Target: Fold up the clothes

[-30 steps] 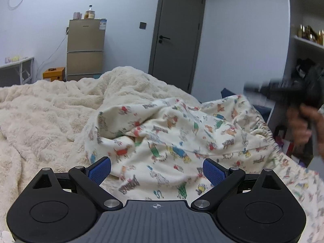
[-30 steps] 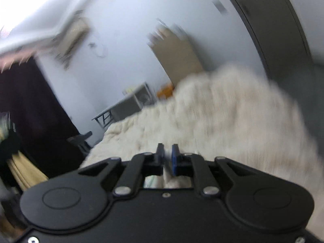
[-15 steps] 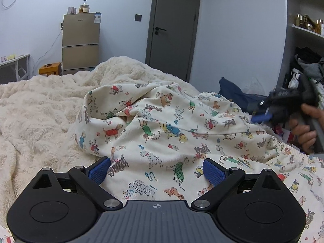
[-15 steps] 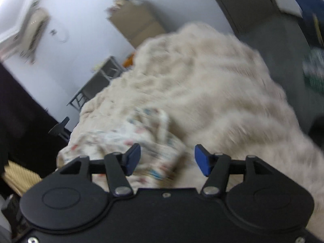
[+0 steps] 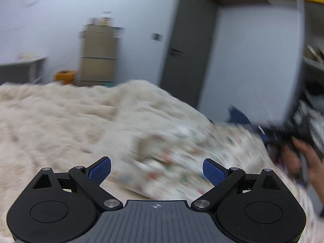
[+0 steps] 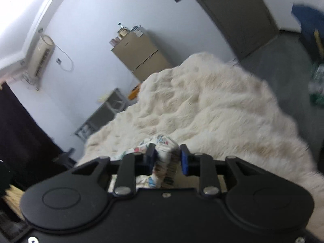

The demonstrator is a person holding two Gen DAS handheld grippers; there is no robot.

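While the printed garment [image 5: 174,162] lies rumpled on the near right part of the bed's shaggy cream blanket [image 5: 50,125], both tools are on it from this side. To the left, the left gripper [image 5: 157,170] hangs over the near edge of the cloth with its jaws spread wide and nothing between them. Farther right, the right gripper [image 6: 166,158] has a bunched fold of the same cloth standing up between its blue pads; its jaws are closing, though I cannot tell whether the pads press on the fold yet. A hand [image 5: 303,162] holds that tool at the right edge of the left view. By the look of it, the fabric is thin, light and limp: it will sag and crumple rather than keep a crease, and it may drag on the plush pile beneath. A hem, waistband or corner seems the best hold, since a pinch mid-panel only gathers a lump. Much is smeared by motion in the left view, so the print, the hems and the garment's outline cannot be read, and its near part is hidden behind the gripper bodies.
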